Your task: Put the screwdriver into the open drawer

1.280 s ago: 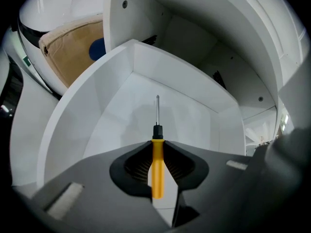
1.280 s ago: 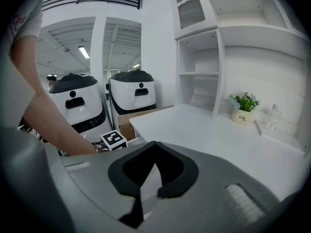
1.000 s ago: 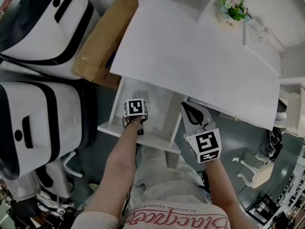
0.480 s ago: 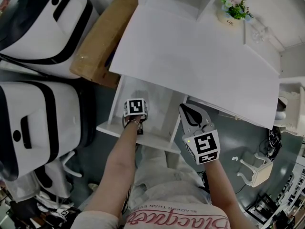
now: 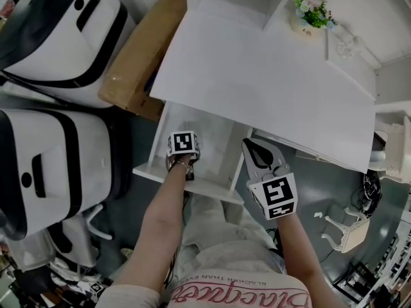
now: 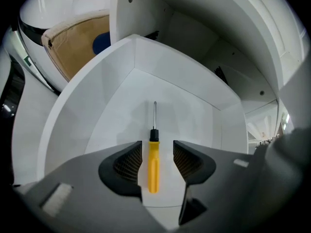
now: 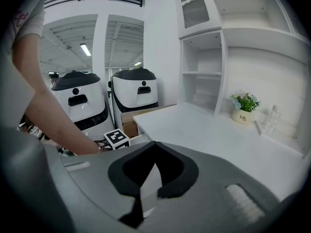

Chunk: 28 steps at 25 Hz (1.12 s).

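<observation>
The left tongs [image 6: 157, 148] hang over the open drawer [image 6: 107, 106] with their jaws just sprung wide. The yellow-handled screwdriver [image 6: 153, 165] lies loose between them on the drawer's white floor, clear of both pads, its shaft pointing to twelve o'clock in the left gripper view. In the head view the right tongs [image 7: 154, 143] sit at three o'clock of the left, near the desk [image 5: 270, 76] edge, closed tip to tip and holding nothing.

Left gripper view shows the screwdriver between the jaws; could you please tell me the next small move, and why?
Probably lift the left hand-held gripper straight up: its jaws have just opened, and the screwdriver lies free between them in the drawer.
</observation>
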Tool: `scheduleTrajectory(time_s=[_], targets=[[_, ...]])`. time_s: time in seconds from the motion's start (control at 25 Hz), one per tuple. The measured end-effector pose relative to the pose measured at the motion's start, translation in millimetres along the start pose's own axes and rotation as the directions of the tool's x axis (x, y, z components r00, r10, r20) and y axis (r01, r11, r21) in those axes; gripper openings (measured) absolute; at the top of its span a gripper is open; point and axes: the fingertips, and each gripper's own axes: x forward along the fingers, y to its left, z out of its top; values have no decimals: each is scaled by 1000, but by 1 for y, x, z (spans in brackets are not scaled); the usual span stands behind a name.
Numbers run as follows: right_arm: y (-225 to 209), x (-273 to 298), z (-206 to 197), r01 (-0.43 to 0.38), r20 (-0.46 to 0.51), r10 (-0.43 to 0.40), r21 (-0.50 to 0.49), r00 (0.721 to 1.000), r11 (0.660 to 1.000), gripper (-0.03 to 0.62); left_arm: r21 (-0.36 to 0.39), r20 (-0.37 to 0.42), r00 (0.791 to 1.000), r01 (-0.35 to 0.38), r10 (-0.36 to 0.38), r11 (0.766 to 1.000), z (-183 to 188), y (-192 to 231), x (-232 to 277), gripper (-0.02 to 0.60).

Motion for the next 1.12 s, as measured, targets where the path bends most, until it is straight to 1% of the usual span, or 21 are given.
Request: scheduleTrajectory(time_s=[0.12,0.36,0.52,0.68,0.84,0.88,1.04,1.12], targets=[[-3,-2,8,1,20,-1,-5,1000,1000,2,-7,-6,1000,4,-4,1000,0,-6,-9,219],[-5,-5,26,-5,62,6,-19,998,1000,2,0,11,1000,15,-15,1000,3,-18,-27,213],[-8,-6,36,-13,89,15,-22,996,1000,2,-17,39,999,31,-30,999,6,-26,-42,207],[-13,-9,47,-17,117,19,-14,993,1000,2,-8,63,997,33,-33,999,11,-36,-56,186],[-13,-8,58,-23,148,24,-2,989,1000,2,-9,103,994,37,-36,999,20,-39,-72,175],[-13,-8,61,-25,155,25,-1,988,1000,2,-7,113,993,37,-36,999,22,-40,-77,168],[-16,-13,76,-17,187,17,-2,982,1000,2,12,162,986,34,-35,999,32,-41,-99,92],[-19,-15,86,-10,209,10,-3,978,1000,2,17,188,982,32,-35,999,37,-43,-111,66]])
